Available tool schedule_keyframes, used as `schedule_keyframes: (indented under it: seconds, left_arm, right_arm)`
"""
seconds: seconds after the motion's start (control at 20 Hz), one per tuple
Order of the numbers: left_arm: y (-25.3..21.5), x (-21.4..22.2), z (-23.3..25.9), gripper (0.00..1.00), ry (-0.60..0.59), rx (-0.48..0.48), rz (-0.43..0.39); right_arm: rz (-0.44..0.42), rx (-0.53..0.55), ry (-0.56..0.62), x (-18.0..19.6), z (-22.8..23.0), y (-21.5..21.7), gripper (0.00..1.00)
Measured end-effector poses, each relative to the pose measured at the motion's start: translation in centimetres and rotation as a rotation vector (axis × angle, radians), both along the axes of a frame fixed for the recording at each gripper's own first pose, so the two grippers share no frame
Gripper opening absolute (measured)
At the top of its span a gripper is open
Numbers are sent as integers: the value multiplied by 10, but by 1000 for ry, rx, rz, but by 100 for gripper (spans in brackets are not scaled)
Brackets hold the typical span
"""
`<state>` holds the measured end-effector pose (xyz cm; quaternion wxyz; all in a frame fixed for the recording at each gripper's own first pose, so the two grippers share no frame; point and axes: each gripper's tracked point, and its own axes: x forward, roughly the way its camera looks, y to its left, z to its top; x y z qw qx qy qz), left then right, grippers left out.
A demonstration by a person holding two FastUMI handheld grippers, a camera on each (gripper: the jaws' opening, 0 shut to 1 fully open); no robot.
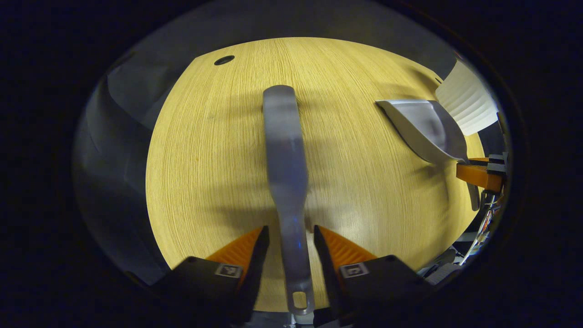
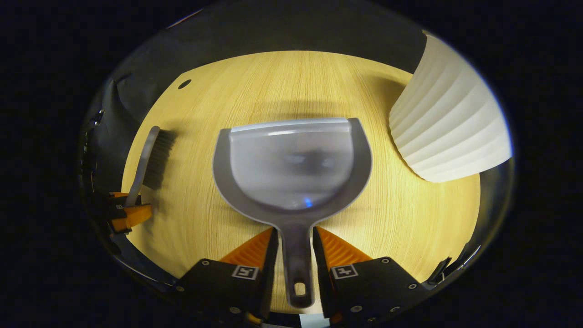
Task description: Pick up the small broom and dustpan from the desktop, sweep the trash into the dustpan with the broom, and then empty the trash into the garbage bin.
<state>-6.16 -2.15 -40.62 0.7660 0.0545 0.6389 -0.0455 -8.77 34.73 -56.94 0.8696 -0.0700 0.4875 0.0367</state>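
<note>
Left gripper (image 1: 290, 237): in the left gripper view its two fingers stand on either side of the broom's handle, close against it; whether both press on it I cannot tell.
Broom (image 1: 286, 182): grey, its handle running forward from between those fingers out over the wooden desktop (image 1: 214, 182); a hanging hole shows at the near end. In the right gripper view it appears at the far left (image 2: 148, 164), dark bristles pointing toward the dustpan, its handle going down into the other gripper (image 2: 125, 214).
Desktop hole (image 1: 224, 59): a small dark opening near the far left corner of the wood.
Dustpan (image 2: 291, 168): grey, wide and shallow, lying in the middle of the desktop in the right gripper view, open lip turned away from the camera. In the left gripper view it sits to the right (image 1: 428, 130), with the other gripper (image 1: 483, 173) at its handle.
Right gripper (image 2: 294, 255): fingers flank the dustpan's narrow handle, snug to both sides; a firm clamp cannot be confirmed.
Garbage bin (image 2: 451, 127): white and ribbed, standing at the far right of the desktop, just beside the dustpan but apart from it.
</note>
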Motion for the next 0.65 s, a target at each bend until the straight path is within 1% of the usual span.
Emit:
schedule_keyframes:
  seconds: [0.05, 0.1, 0.2, 0.25, 0.4, 0.5, 0.65]
  left_arm:
    - [1, 9, 3, 85, -9, -1, 5]
    - [2, 20, 7, 100, -17, -3, 9]
    - [5, 42, 18, 100, -37, -1, 13]
    - [8, 54, 25, 100, -50, 7, 9]
    - [19, 97, 54, 100, -128, 44, -16]
    - [25, 132, 79, 100, -205, 65, -32]
    - [25, 194, 131, 100, -360, 59, -38]
  right_arm:
    - [-2, 0, -2, 1, -2, -1, 51]
    - [-5, 0, -5, 2, -1, -2, 66]
    - [-7, 2, -11, 0, 0, -2, 94]
    - [-4, 2, -17, 0, 2, -2, 99]
    - [-3, 23, -64, -1, 17, -1, 99]
    - [4, 52, -131, -2, 41, 2, 99]
    - [11, 96, -236, -7, 87, 1, 99]
